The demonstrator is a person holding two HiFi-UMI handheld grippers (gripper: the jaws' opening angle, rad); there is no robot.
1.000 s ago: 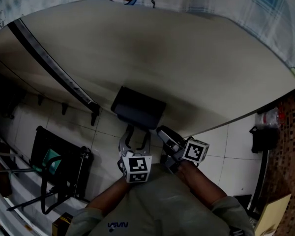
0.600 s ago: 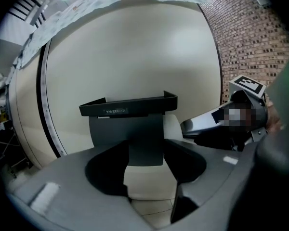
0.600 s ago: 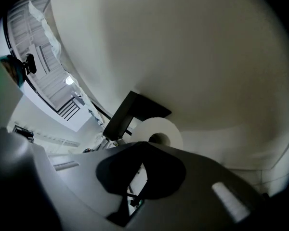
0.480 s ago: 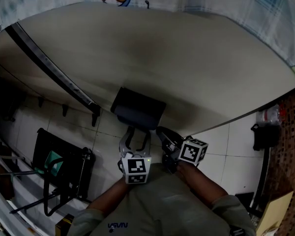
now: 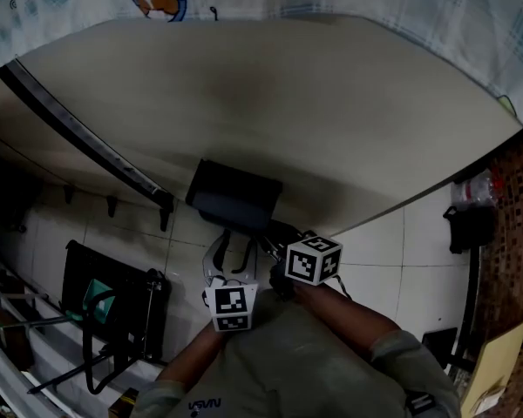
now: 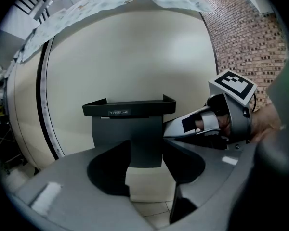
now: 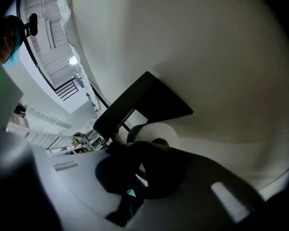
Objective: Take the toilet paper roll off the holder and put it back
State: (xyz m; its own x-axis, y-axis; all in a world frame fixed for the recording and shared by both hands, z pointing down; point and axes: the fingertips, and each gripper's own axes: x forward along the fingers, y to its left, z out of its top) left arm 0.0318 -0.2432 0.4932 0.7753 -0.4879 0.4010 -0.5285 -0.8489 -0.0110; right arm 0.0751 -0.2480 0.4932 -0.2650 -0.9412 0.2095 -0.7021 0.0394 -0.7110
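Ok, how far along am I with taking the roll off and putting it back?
Done: nothing that shows; the roll sits on the holder. In hand: the right gripper is shut at the roll's end; the left gripper is open, its jaws have just been closing a little, with the holder's flap showing between them. To do: take the roll off, then refit it.

Mounted on a cream wall above white tiles, a dark toilet paper holder carries a white toilet paper roll, which hangs just under the holder's flat, rimmed top.
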